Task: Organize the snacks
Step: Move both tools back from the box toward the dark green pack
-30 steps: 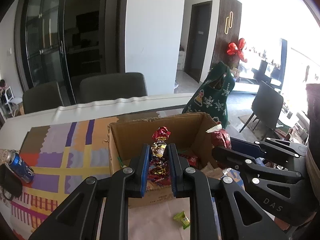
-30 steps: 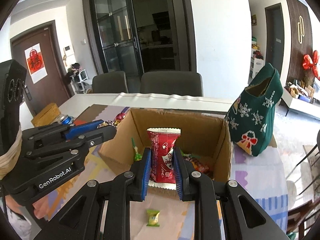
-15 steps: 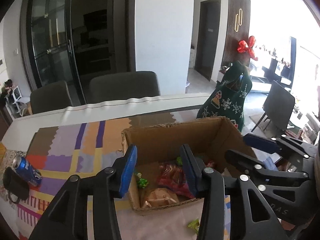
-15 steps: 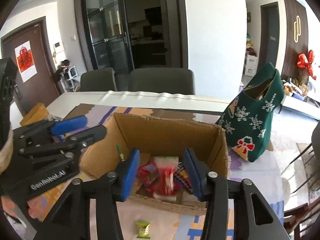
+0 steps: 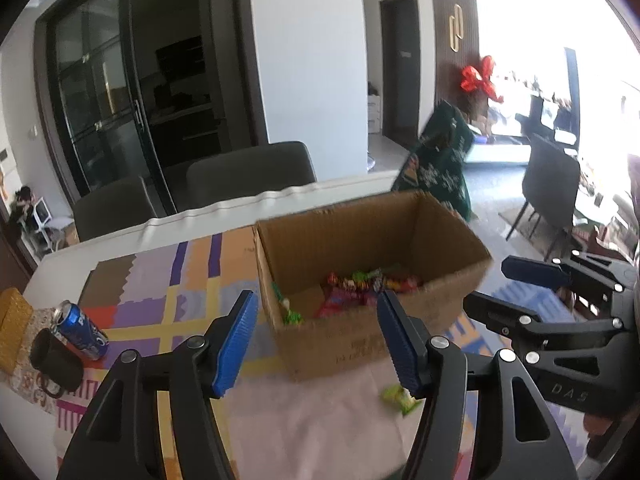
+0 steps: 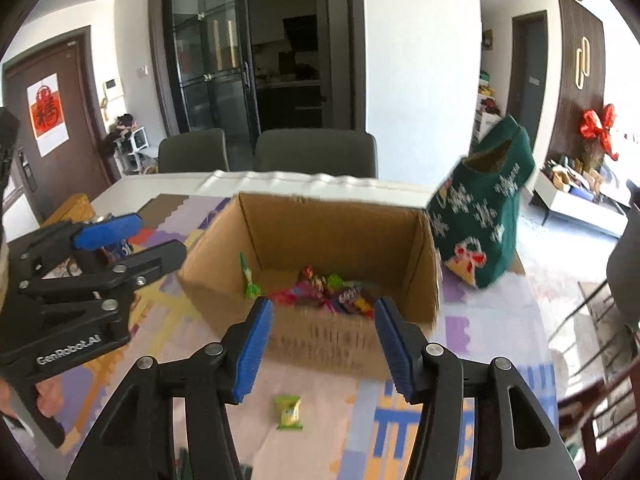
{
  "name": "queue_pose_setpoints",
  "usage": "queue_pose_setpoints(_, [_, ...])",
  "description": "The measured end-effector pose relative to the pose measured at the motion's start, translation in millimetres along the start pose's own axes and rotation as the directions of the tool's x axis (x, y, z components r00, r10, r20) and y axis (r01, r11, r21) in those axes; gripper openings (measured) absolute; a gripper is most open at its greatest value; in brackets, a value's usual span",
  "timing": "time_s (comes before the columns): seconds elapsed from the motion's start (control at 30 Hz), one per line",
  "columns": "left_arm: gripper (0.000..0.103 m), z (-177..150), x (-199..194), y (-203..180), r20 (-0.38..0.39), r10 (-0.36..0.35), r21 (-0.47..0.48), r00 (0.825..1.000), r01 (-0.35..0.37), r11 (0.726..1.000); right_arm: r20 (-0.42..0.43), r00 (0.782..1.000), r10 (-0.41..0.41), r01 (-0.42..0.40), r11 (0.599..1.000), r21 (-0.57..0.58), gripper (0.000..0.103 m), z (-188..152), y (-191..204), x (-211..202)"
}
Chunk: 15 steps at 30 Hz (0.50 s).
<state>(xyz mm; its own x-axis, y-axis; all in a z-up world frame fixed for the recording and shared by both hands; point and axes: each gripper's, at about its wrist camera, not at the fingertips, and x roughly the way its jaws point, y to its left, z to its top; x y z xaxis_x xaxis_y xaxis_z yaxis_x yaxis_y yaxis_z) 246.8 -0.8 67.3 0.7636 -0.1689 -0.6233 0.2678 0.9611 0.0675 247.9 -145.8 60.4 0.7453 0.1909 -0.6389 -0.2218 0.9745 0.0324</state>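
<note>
Both your grippers hang empty before the snack box.
Your left gripper and right gripper have fingers spread wide; wrapped snacks fill the cardboard box at 12 o'clock; one green candy lies on the tabletop.

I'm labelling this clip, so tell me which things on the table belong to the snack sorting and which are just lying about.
Part of the job:
- cardboard box
- wrapped snacks piled inside it
- green candy loose on the mat before the box
- left claw and right claw, both open and empty

Just lying about:
- blue soda can
- black mug
- green Christmas stocking
- yellow box
</note>
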Motion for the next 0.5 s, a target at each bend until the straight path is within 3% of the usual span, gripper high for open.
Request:
queue_pose_setpoints(0.23, [0.064,-35.7,-11.8,-17.3,-0.057,-0.027,0.084,0.998,0.032,0.996,-0.067,0.998,0.018,-0.019,1.0,-0.005,0.055,-40.1,8.5,-13.9])
queue_pose_setpoints(0.5, [0.064,-80.2,-11.0,-38.0,-0.169,-0.075,0.164,0.983,0.103,0.981,-0.172,0.984,0.037,-0.038,0.999,-0.002,0.055,-86.4,15.5,-13.6])
